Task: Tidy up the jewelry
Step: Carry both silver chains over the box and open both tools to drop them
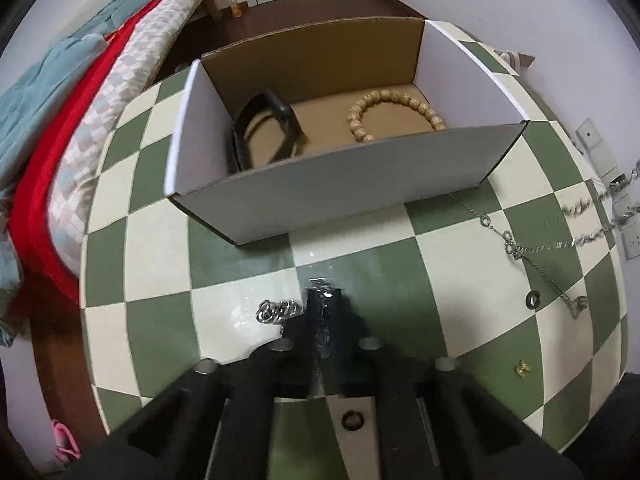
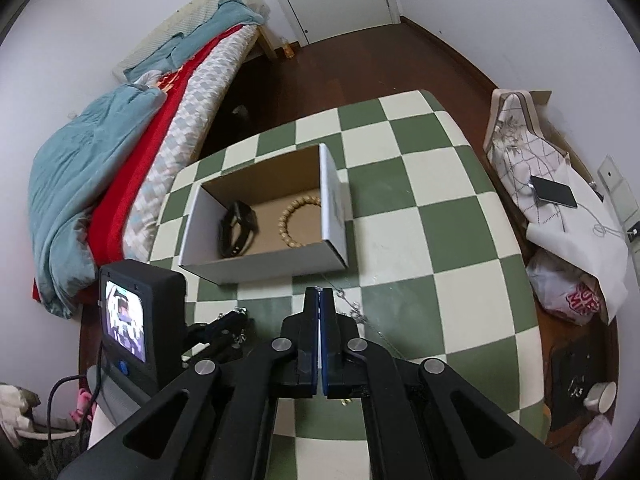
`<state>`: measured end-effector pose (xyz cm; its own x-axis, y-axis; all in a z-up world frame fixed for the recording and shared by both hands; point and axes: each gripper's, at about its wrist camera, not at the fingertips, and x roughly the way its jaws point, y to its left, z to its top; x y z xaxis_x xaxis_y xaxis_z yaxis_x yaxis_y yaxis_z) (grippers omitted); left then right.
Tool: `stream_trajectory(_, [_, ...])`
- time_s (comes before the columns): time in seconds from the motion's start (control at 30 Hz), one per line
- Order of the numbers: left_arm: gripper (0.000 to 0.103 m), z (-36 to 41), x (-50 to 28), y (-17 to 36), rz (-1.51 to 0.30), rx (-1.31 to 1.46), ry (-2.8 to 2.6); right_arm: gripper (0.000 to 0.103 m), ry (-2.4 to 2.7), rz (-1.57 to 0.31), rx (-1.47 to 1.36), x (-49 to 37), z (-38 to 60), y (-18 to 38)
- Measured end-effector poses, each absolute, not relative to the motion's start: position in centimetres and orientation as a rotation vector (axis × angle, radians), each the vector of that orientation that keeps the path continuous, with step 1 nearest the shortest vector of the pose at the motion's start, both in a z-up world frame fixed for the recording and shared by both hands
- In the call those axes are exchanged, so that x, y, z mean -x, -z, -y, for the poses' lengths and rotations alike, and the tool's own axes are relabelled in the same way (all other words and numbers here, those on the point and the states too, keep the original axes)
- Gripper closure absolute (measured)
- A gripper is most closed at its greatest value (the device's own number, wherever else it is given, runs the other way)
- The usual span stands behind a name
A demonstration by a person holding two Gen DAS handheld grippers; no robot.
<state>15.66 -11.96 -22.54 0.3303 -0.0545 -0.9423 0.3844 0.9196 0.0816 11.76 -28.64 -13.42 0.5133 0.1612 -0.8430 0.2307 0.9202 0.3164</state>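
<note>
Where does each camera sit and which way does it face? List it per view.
Left wrist: low over the checkered table, facing the cardboard box; the left gripper, shut on a silver chain, shows.
Right wrist: higher, further back, facing the same box; the shut right gripper shows, the left one beside it.
Shared: table, box, its bead bracelet.

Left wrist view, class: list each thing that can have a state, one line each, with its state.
Box: open, no lid on.
Bead bracelet: lying inside the box.
Black watch: inside the box, leaning on its left wall.
Silver chain: on the table, bunched by the left tongs.
Necklace: stretched out on the table.
Left tongs: shut.
</note>
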Motion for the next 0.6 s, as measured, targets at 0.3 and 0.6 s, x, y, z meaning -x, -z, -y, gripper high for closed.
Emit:
stream_trajectory(0.3, [0.103,9.7,-14.8,14.3,-1.092,-0.092,0.348,0.103,0.025,-0.991,-0.412,-11.1,29.6,10.5])
stream_trajectory(0.6, [0.103,9.5,-17.1,4.9,-0.992,0.046,0.457,0.103,-0.055,-0.907,-0.396,-13.1,28.3,5.0])
